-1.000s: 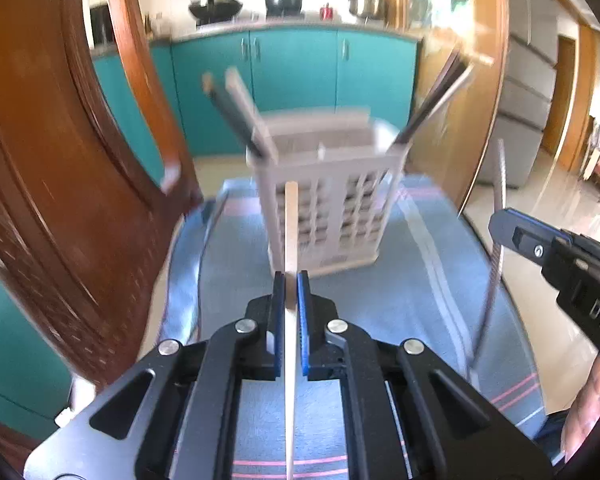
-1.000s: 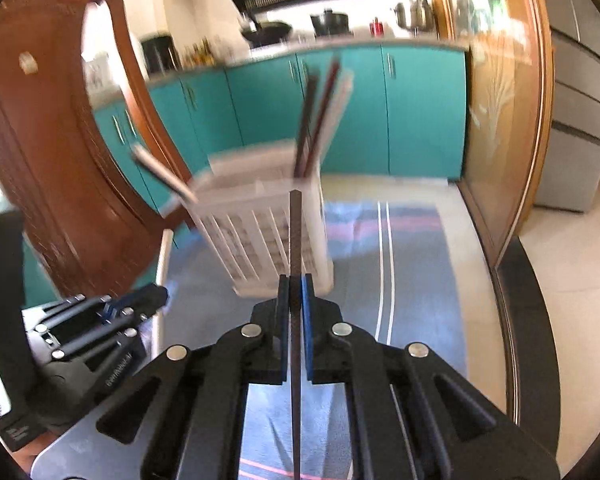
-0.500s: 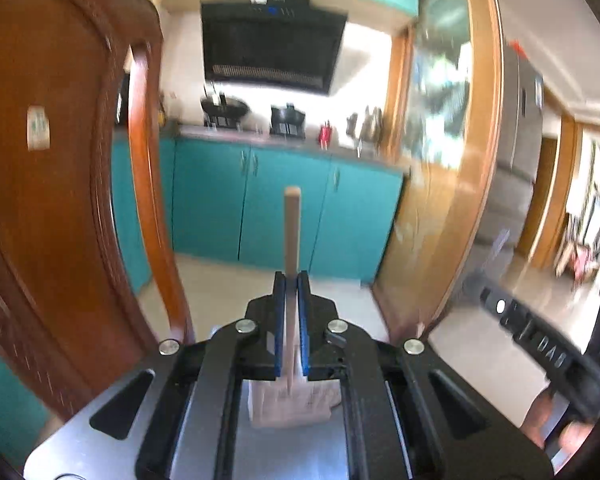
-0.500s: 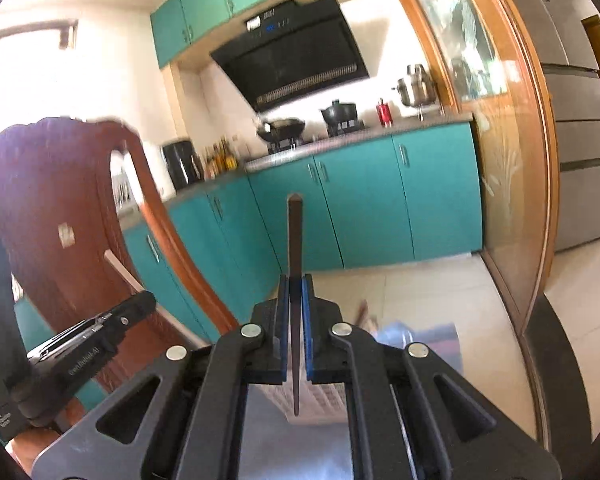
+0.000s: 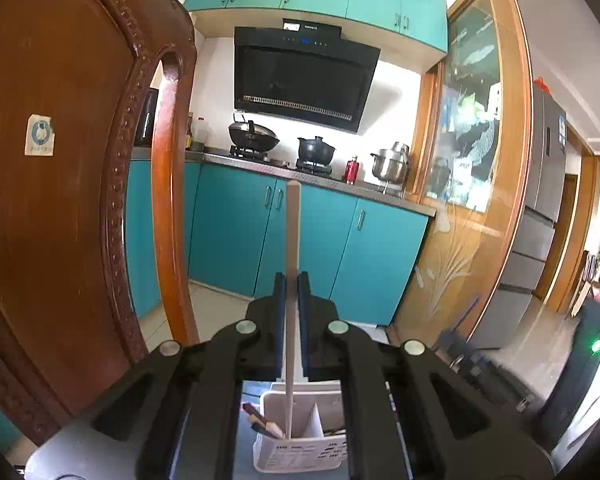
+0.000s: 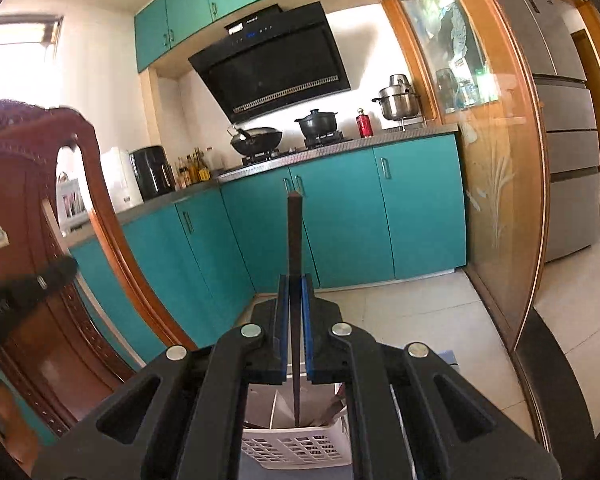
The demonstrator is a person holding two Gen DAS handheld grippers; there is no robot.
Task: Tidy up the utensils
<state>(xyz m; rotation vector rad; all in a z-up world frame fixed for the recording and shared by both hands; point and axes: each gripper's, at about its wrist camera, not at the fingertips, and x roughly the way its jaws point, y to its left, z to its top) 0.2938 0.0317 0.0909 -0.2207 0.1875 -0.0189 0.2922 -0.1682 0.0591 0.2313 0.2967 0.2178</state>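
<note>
My left gripper [image 5: 292, 280] is shut on a pale wooden chopstick [image 5: 293, 232] held upright; its lower end hangs over the white slotted utensil basket [image 5: 300, 456], which shows between the arms below. My right gripper [image 6: 295, 282] is shut on a dark brown chopstick [image 6: 294, 240], also upright, with its tip above the same basket [image 6: 296, 450]. Several utensils lie in the basket's compartments. The right gripper appears blurred at the lower right of the left wrist view, and the left gripper [image 6: 56, 272] at the left edge of the right wrist view.
A carved wooden chair back [image 5: 60, 200] rises close on the left. Behind stand teal kitchen cabinets [image 5: 236, 232], a stove with pots [image 5: 316, 150], a range hood [image 5: 304, 80], a glass sliding door [image 5: 472, 200] and a grey fridge [image 6: 568, 112]. The basket rests on a blue cloth [image 6: 448, 358].
Both grippers have risen with their chopsticks and tilted up. The basket, straight ahead a second ago, now sits low beneath the fingers, and the kitchen wall fills both views.
</note>
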